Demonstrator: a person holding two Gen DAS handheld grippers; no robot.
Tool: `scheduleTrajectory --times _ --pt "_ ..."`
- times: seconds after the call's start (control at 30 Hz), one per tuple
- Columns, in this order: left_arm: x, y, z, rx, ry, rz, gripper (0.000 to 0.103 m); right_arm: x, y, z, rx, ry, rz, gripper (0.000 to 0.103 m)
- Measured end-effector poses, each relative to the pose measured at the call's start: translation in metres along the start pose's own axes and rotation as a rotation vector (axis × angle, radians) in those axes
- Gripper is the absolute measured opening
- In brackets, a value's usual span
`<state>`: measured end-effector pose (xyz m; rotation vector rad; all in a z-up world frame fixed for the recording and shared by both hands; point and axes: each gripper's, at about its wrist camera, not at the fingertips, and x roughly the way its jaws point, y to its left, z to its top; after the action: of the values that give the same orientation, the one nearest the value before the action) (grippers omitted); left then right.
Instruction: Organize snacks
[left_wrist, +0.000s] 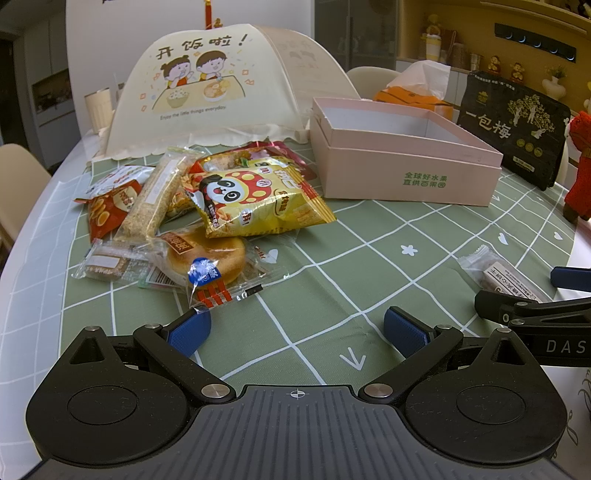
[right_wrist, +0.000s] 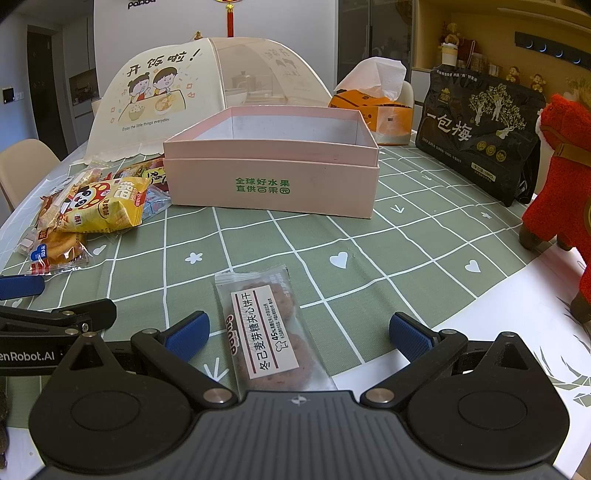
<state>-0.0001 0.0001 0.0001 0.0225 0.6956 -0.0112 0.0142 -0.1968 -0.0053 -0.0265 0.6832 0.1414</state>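
**Sorting barely begun**

The pink cardboard box (right_wrist: 271, 177) looks empty. Both tongs, left (left_wrist: 297, 332) and right (right_wrist: 299, 334), gape apart; the clear-wrapped biscuit packet (right_wrist: 267, 332) lies between the right pair. Heaped snack packets (left_wrist: 207, 218) wait at ten o'clock on the worktop (right_wrist: 388, 258).

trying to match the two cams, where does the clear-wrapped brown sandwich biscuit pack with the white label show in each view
Left wrist: biscuit pack at the right edge, by the right gripper.
Right wrist: bottom centre, between the open right gripper's fingers.
Shared landmark: open pink cardboard box.
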Motion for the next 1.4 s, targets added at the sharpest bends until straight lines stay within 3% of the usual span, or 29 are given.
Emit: scheduleTrajectory --times 1.13,1.3,1.4 --pt "0.000 0.000 0.000 -0.001 -0.002 0.002 0.103 0.000 -0.001 -0.001 0.000 0.003 0.003 0.103" --pt "-0.002 0.001 0.000 0.001 -0.006 0.005 0.102 0.003 -0.004 0.013 -0.044 0.130 0.069 0.103" --pt "-0.004 0.009 0.005 -0.021 0.003 -0.031 0.102 0.008 -0.003 0.023 -0.069 0.210 0.076 0.103"
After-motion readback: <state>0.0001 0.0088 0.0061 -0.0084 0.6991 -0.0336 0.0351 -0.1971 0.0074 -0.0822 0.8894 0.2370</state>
